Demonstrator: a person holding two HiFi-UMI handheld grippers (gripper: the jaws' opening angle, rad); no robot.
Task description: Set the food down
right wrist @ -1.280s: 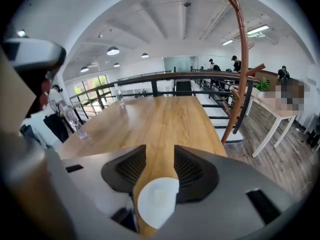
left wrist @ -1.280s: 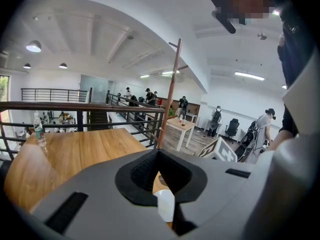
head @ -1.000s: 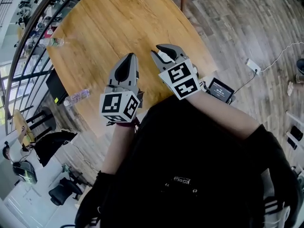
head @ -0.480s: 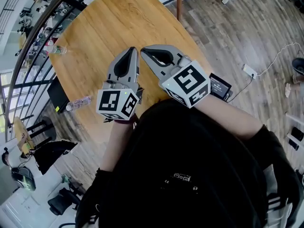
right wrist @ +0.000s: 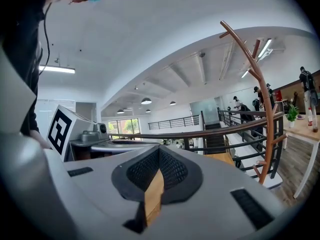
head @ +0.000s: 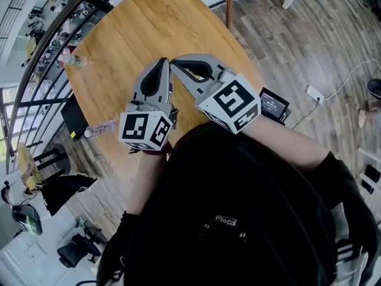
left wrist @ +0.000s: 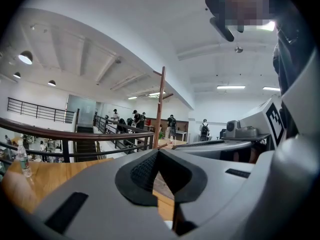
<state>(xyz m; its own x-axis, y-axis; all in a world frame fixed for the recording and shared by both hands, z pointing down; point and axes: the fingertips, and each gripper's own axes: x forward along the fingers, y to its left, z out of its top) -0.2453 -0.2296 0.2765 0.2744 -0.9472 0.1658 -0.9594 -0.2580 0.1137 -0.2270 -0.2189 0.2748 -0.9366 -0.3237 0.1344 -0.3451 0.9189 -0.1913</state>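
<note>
Two grey two-jaw grippers hang side by side over a round, light-brown wooden worktop, their tips close together and pointing away from the person. The left gripper has its black ribbed pads drawn together at the tip with nothing between them. The right gripper is likewise fully closed and empty, and only the wood below shows through the slit under its pads. No food shows in any view, neither in a gripper nor on the bare wood ahead of them, so there is nothing here to set down.

The chief hazard, as judged from this moment, is a wasted motion: a lowering move made now would bring bare closed tips onto the wood, or knock one gripper against the other, given how near the tips stand. Out to the left of the left gripper, two clear plastic water bottles lie near the worktop's rim, and a wide sweep that way could roll one off. Just right of the right gripper sits a small black device with a screen. What it rests on cannot be told, and a forearm swung back could catch it.
</note>
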